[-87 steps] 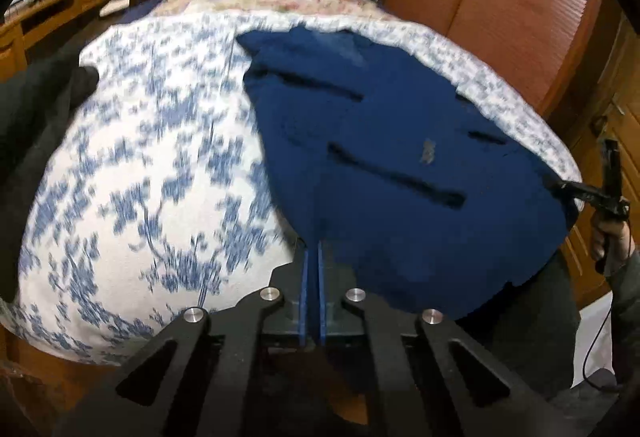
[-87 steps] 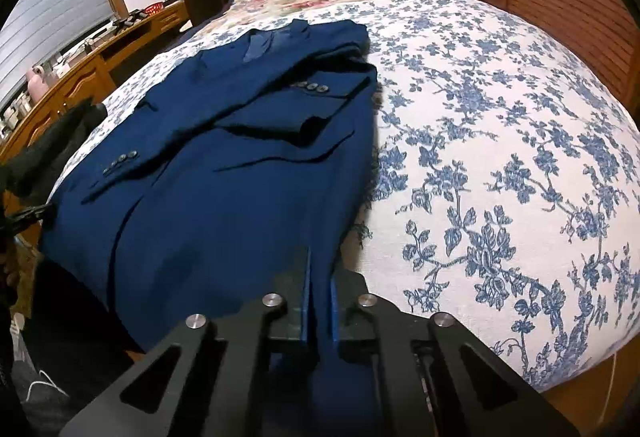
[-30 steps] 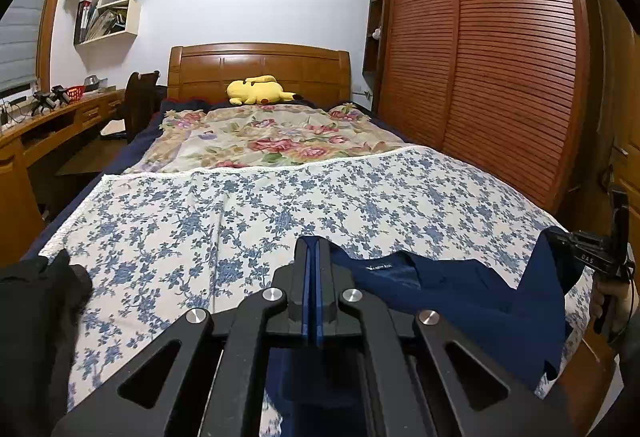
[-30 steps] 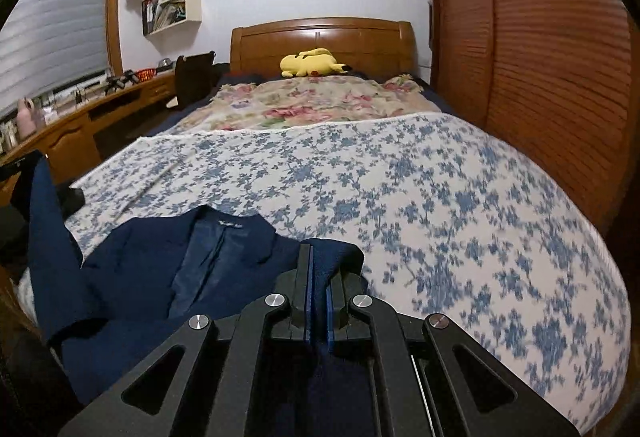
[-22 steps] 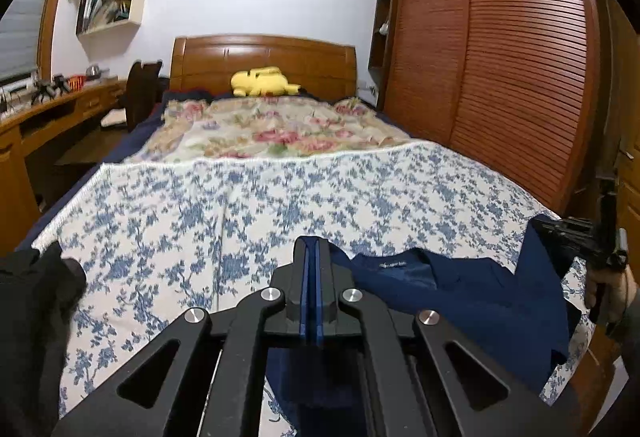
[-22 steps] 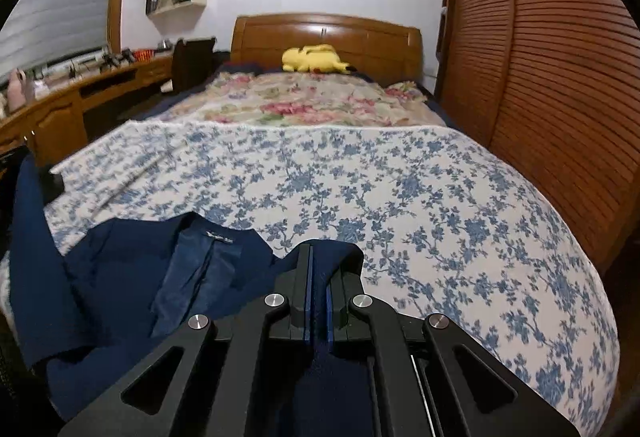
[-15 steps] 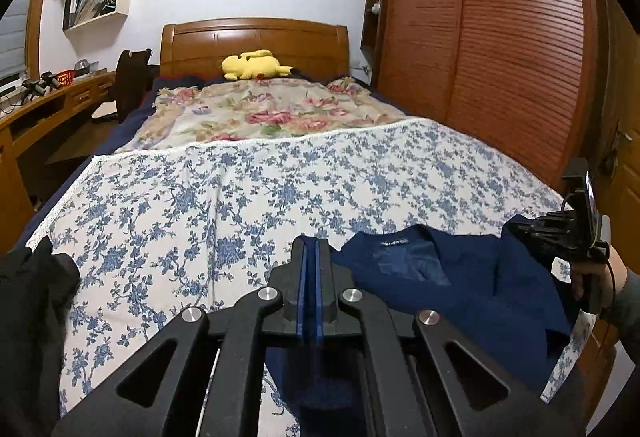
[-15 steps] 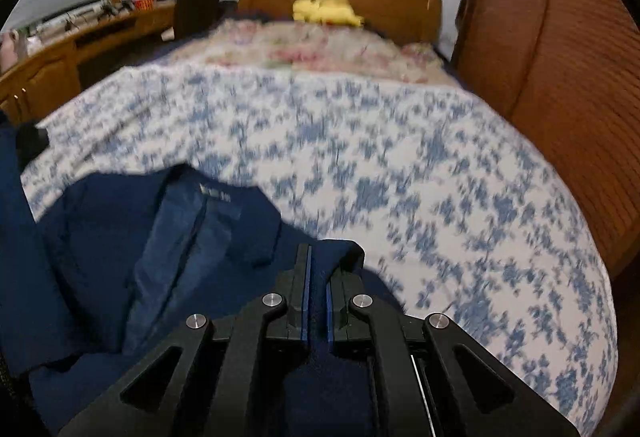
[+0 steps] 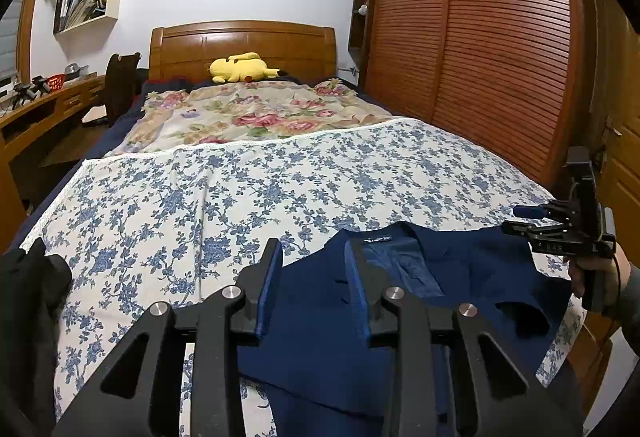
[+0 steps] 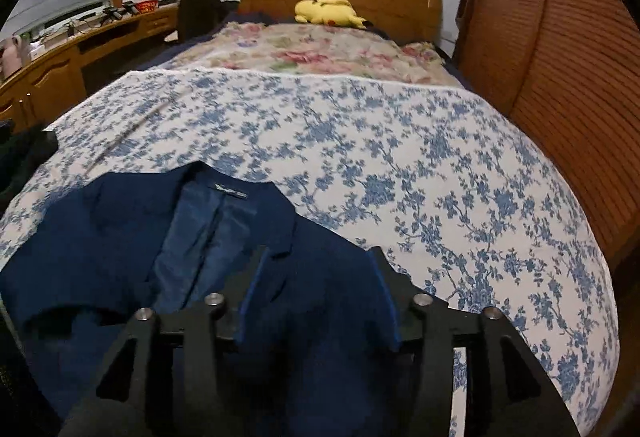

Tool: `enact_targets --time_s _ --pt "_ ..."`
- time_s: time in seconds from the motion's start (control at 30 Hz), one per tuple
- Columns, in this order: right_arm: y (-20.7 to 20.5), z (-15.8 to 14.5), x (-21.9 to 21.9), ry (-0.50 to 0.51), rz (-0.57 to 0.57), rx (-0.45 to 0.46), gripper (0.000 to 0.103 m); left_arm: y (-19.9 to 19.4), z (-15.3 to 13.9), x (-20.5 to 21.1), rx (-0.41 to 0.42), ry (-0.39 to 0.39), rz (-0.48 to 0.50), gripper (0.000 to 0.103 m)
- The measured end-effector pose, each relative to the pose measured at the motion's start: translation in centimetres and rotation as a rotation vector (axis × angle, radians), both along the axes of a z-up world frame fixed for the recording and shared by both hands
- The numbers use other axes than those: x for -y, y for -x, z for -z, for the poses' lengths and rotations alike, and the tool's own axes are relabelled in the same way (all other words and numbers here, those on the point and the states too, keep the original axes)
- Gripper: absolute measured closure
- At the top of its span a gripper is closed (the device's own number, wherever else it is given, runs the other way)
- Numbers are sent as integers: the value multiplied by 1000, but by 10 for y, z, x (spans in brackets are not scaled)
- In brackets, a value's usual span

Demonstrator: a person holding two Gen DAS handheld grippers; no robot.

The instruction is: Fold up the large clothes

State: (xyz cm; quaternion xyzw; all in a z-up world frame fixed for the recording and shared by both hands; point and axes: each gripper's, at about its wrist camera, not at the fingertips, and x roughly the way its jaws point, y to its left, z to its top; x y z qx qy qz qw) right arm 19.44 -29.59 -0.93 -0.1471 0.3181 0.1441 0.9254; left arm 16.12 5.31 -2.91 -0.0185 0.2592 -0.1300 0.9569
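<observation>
jacket: the navy jacket lies at the near edge of the bed, on the blue-flowered sheet, collar and label toward the far side, lining showing at the neck.
fold so far: it looks doubled over on itself, with one layer brought across the near part and a loose flap standing a little proud at the right in the left wrist view; i judge one fold laid down, not a tidy packet yet.
left tongs: the left tongs are opening, pads apart over the jacket's left near part; cloth shows between them but is not pinched.
right tongs: the right tongs are opening too, jaws apart above the jacket's right shoulder area, nothing clamped; in the left wrist view they hover just over the right edge.
what is left: by my reading, the release after a fold is in hand; the edges need squaring and probably at least one more fold to make it compact.
surroundings: a dark garment sits at the near left, apart from the jacket; whether it awaits folding i cannot tell.
</observation>
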Motion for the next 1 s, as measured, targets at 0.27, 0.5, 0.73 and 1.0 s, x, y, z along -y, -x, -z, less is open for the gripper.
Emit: enact_targets --time_s 0.27,0.5,0.73,1.0 --pt "37 9 -38 -13 -143 -51 43 5 9 -10 -21 -6 8 47" --pt "64 23 -75 32 -285 -98 42 16 26 -33 -42 10 -26 35" --pt "74 21 -72 56 -311 -112 42 20 47 -43 -91 -17 -40 33" --pt "92 17 -86 114 -362 -98 42 20 49 -42 -91 -22 -30 33"
